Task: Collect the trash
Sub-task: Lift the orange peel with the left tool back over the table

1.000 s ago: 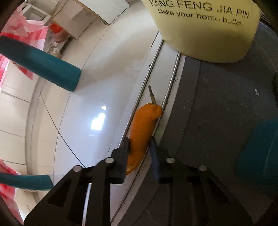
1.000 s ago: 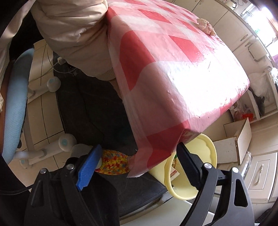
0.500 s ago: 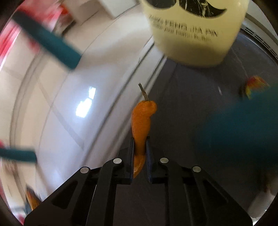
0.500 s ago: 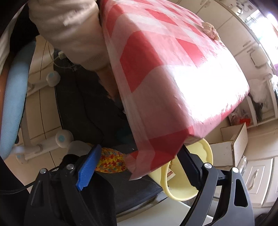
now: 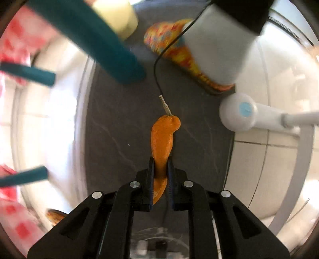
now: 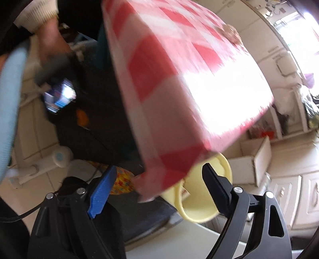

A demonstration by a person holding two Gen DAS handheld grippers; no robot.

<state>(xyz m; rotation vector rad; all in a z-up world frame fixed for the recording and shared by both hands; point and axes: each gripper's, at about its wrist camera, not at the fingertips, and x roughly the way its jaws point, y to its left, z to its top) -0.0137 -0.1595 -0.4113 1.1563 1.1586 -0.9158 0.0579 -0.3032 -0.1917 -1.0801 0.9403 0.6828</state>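
Note:
My left gripper [image 5: 160, 162] is shut on an orange peel [image 5: 162, 139] with a dry stem, held lifted above the dark floor mat [image 5: 119, 127]. The yellow trash bin [image 5: 117, 15] stands far off at the top of the left wrist view. In the right wrist view the bin [image 6: 203, 201] shows under the table corner, open side toward me. My right gripper [image 6: 157, 179] is open and empty, above the bin. A small orange blur [image 6: 81, 117] beyond the table may be the held peel.
A table with a red checked cloth [image 6: 179, 79] fills the right wrist view. Teal table legs [image 5: 95, 41] stand on the mat. A colourful slipper [image 5: 179, 49], a chair base wheel [image 5: 241, 112] and a second peel [image 5: 54, 216] lie nearby. Cabinets [image 6: 289, 189] stand to the right.
My left gripper closed on the orange peel, lifted it off the floor rail and swung away from the bin. The right gripper shifted a little and stays open.

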